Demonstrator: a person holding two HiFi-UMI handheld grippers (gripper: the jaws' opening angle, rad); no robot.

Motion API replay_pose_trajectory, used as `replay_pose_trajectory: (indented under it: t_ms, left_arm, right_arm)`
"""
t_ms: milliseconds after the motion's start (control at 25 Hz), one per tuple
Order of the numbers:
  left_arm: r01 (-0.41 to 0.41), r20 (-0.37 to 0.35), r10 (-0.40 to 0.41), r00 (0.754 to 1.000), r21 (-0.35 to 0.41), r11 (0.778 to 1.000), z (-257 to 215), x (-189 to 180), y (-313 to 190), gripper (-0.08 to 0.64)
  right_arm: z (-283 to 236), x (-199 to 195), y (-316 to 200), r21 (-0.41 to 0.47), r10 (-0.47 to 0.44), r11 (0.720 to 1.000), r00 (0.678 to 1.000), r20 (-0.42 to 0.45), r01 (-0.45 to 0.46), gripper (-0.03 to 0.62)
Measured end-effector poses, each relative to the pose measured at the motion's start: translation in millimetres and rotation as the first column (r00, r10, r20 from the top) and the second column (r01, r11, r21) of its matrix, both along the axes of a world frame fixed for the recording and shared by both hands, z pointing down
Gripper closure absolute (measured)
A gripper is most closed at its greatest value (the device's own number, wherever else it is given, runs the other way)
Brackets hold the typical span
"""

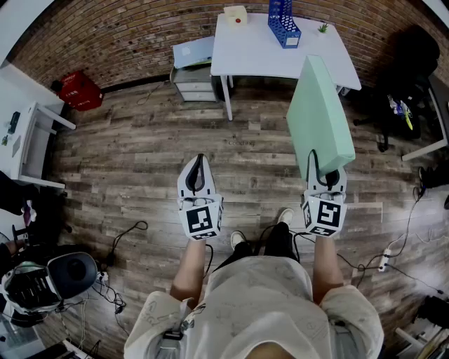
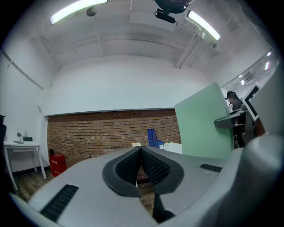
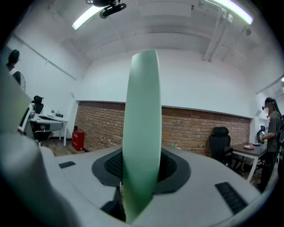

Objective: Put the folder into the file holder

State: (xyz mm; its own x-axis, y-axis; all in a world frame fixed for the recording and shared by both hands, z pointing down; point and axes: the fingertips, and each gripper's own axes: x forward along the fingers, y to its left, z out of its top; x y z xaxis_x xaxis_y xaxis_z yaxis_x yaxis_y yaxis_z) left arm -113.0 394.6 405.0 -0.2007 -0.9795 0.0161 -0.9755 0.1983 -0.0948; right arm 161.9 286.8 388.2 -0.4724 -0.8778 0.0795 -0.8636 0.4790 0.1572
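Note:
A thick pale-green folder [image 1: 320,112] stands upright in my right gripper [image 1: 323,170], whose jaws are shut on its lower edge; in the right gripper view the folder [image 3: 143,128] rises edge-on between the pads. The blue file holder [image 1: 283,22] stands on the white table [image 1: 259,56] at the far side of the room, well ahead of both grippers. My left gripper [image 1: 199,175] hangs over the wooden floor, shut with nothing in it; its pads [image 2: 153,166] meet at the tips. From the left gripper view the folder [image 2: 202,128] shows to the right and the file holder [image 2: 154,137] far off.
A small cream box [image 1: 236,15] and a tiny plant [image 1: 323,29] sit on the white table. A grey drawer unit [image 1: 195,73] stands at its left, a red case [image 1: 78,90] by the brick wall, a black office chair [image 1: 414,63] at right. Cables trail on the floor [image 1: 126,235].

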Motion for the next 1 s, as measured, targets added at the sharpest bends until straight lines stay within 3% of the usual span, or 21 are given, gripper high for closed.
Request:
replay_pose_trajectory:
  t_ms: [360,640,1000]
  left_arm:
    - [-0.018,-0.012,0.018,1.000,0.016,1.000,-7,-36,37,0.546]
    - [-0.047,-0.012,0.048,0.999,0.026,0.999,-15,-40,39,0.546]
    - [-0.099,-0.011,0.100,0.995,0.027,0.995,-18,-25,33,0.546]
  right_arm:
    - [-14,-42,38,0.019,0.017,1.000,1.000,-0.014,-0.016,0.440]
    - [-20,-39,42,0.019,0.059,0.998,0.998,0.028,-0.060,0.431]
    - [-14,-25,49,0.012,0.087,0.996,0.996,0.018,-0.087,0.433]
